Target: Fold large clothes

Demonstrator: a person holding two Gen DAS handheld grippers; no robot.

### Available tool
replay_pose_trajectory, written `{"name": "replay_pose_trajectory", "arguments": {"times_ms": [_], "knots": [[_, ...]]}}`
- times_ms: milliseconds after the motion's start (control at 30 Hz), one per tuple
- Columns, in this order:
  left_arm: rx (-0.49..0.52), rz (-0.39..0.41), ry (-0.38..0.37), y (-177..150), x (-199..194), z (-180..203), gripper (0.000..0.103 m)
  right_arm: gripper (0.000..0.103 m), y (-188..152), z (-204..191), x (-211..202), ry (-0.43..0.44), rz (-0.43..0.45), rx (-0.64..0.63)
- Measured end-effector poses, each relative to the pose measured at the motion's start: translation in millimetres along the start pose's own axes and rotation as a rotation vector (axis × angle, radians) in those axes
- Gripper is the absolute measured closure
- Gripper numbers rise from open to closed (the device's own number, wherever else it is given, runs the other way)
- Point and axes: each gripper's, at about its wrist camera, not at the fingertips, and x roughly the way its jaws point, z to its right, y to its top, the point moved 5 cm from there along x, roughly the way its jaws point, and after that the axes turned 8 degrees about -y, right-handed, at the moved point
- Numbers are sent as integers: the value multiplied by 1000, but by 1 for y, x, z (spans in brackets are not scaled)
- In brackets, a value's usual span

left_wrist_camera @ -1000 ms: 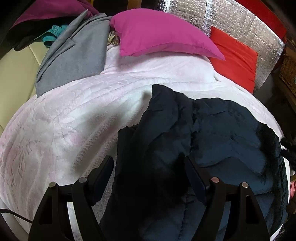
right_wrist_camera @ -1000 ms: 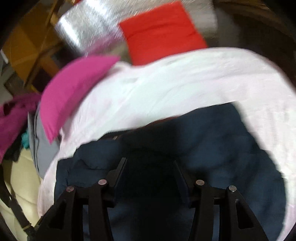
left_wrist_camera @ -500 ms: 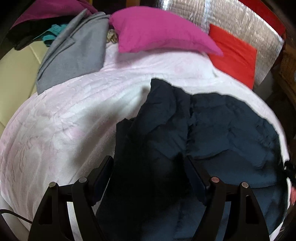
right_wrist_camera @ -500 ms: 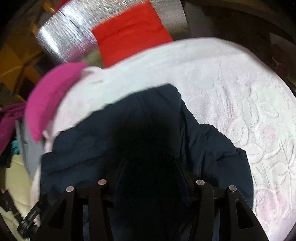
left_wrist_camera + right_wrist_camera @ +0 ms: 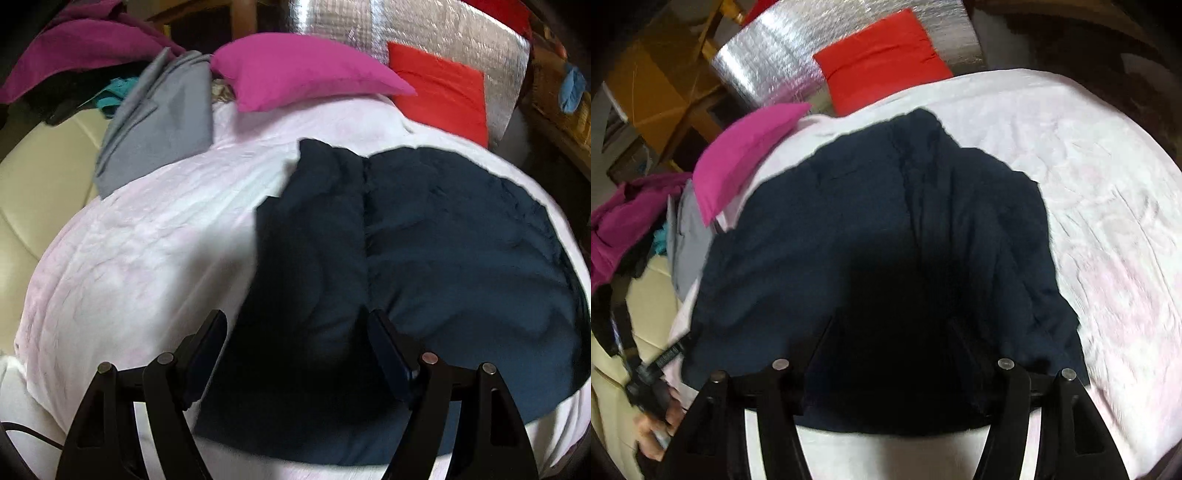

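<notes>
A bed with a pale pink textured blanket [image 5: 147,258] fills the room's middle. At its head a silver foil panel [image 5: 424,33] stands behind a magenta pillow [image 5: 303,70] and a red cushion [image 5: 443,92]. A cream padded surface [image 5: 40,184] lies beside the bed, wooden furniture [image 5: 661,85] behind.

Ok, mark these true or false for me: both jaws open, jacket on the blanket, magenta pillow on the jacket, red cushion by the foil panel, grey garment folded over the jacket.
1. Both sets of jaws stand open, holding nothing. True: left gripper, right gripper.
2. The navy jacket lies on the pale pink blanket. True.
3. The magenta pillow sits on the jacket. False: it lies beyond it, apart.
4. The red cushion leans by the foil panel. True.
5. The grey garment covers the jacket. False: it lies apart, at the blanket's far left.
</notes>
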Motion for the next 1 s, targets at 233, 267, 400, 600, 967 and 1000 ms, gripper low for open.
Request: {"name": "replay_pose_trajectory", "arguments": {"times_ms": [233,267,400,600,967,1000], "knots": [[-241,13,-183,-38,-40,-40,24,25,-24,31,-29,191,-41,176],[-280,0,-212,-44,-39,-43,24,25,-28,36,-26,215,-55,208],[-392,-103,-355,-66,-28,-37,22,23,-36,56,-12,260,-81,325],[-605,-215,-511,-71,7,-32,22,22,-27,70,26,264,-110,449],[-778,-120,-579,-33,50,-35,36,25,9,61,56,231,-39,502],[-762,-109,-577,-29,50,-34,44,31,12,55,58,199,-34,468]]}}
